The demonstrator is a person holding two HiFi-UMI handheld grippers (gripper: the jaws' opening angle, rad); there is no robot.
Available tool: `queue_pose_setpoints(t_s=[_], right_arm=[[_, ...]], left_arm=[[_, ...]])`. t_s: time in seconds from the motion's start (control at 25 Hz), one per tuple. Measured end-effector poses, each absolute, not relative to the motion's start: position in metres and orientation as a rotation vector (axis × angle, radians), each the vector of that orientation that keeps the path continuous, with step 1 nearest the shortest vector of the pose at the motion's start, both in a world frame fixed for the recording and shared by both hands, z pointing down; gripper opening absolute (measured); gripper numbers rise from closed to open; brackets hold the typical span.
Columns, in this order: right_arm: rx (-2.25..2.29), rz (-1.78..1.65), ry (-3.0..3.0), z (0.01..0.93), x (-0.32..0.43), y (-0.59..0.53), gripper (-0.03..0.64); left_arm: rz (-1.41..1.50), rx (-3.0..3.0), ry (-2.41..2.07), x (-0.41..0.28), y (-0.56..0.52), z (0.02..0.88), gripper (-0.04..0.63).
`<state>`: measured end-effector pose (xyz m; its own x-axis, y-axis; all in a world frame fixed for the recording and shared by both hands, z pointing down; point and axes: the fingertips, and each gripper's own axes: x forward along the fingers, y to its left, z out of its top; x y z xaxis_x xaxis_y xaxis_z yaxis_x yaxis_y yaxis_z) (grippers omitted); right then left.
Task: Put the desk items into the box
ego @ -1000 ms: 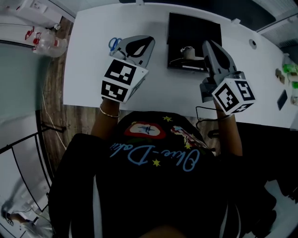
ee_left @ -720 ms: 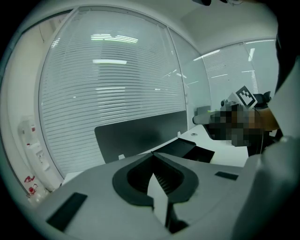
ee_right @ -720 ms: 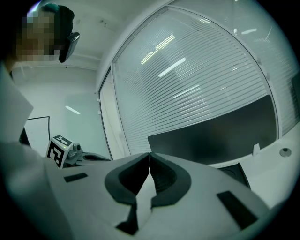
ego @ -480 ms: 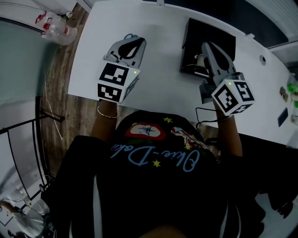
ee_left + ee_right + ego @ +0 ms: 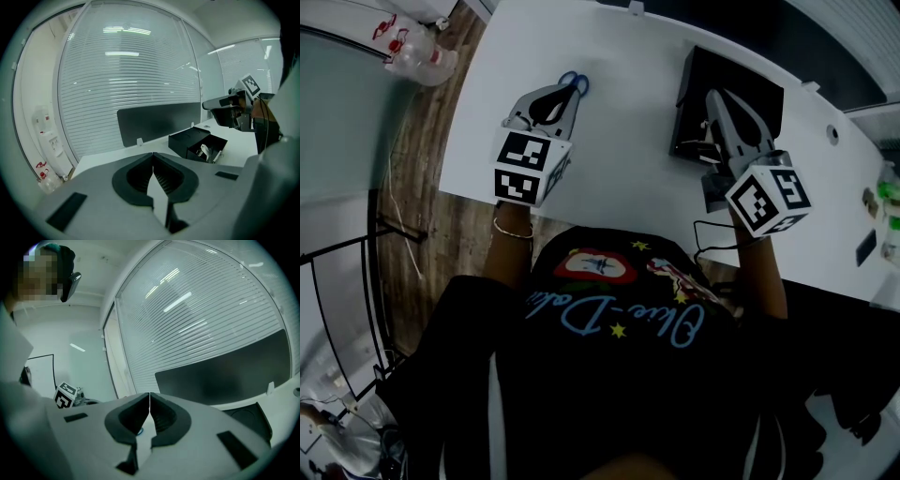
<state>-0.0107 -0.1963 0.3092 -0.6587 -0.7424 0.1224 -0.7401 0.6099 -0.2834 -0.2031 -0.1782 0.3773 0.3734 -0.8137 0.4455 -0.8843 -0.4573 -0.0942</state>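
Desk [image 5: 619,141]: is showing a smooth, matt white top.
Box [image 5: 736,70]: is looking matt black.
Floor [image 5: 417,159]: is showing wood grain.
Scissors [image 5: 573,82]: are showing blue plastic handles.
Left gripper [image 5: 153,157]: is looking like matt grey plastic, with ribbed dark pads.

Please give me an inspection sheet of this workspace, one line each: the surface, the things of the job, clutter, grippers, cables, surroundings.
Surface: white table, holding the box and the scissors.
Job's things: black box, open, with small items inside that are too small to name; blue-handled scissors on the table, outside the box.
Clutter: small green things at the table's right edge, unclear.
Grippers: left gripper shut, empty, tip near the scissors; right gripper shut, empty, at the box.
Cables: black cable at the near table edge.
Surroundings: wooden floor, plastic bottle on it, window blinds.
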Motion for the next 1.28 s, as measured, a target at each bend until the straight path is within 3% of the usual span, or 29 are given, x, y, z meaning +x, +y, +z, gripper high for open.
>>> queue_pose_setpoints(t_s=[0.64,1.28], right_arm=[[-1.326,-0.531,2.836,0.327,-0.029,-0.230,0.011],[-1.372,-0.646,2.804,0.340,-0.040,-0.253,0.011]], left_arm=[[0.748,2.356,-1.481,-0.229,-0.214,0.434,0.011],[0.879,2.231,-1.337,-0.236,-0.249,0.503,0.066]])
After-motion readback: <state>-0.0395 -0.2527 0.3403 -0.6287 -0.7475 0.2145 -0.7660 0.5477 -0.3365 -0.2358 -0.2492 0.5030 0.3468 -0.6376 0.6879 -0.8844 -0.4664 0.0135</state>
